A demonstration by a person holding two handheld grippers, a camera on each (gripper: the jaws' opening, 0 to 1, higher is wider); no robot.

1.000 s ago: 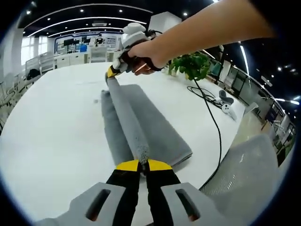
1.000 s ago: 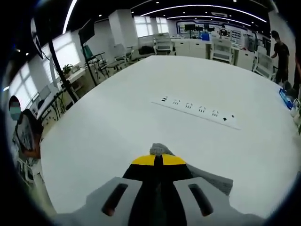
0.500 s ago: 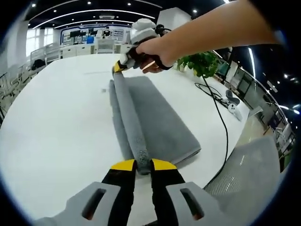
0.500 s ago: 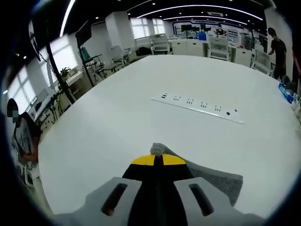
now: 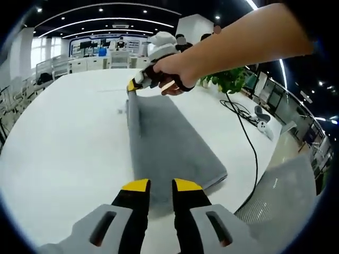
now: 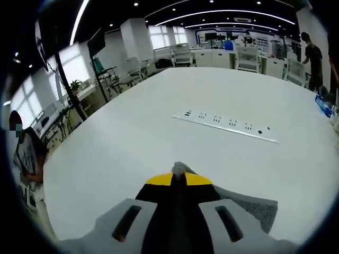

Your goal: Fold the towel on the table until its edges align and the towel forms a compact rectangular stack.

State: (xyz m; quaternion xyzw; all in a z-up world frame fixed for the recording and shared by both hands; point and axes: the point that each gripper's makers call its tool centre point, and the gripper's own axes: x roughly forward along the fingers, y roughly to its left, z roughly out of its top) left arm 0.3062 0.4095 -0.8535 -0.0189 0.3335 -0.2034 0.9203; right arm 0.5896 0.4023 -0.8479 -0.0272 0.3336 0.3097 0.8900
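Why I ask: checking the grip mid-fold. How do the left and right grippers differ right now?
The left gripper has its jaws parted with the gray towel lying flat beyond them; the right gripper is closed, pinching a towel corner. The left sits at the towel's near end, the right at its far end. Both have yellow-tipped black jaws.

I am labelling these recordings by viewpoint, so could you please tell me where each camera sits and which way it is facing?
Left gripper view: rides on the left gripper, looking along the grey towel on the white table towards the right gripper, held in a person's hand; its jaws stand apart.
Right gripper view: rides on the right gripper, looking across the table towards a power strip; its jaws pinch a towel corner.
Shared: towel, table and right gripper.
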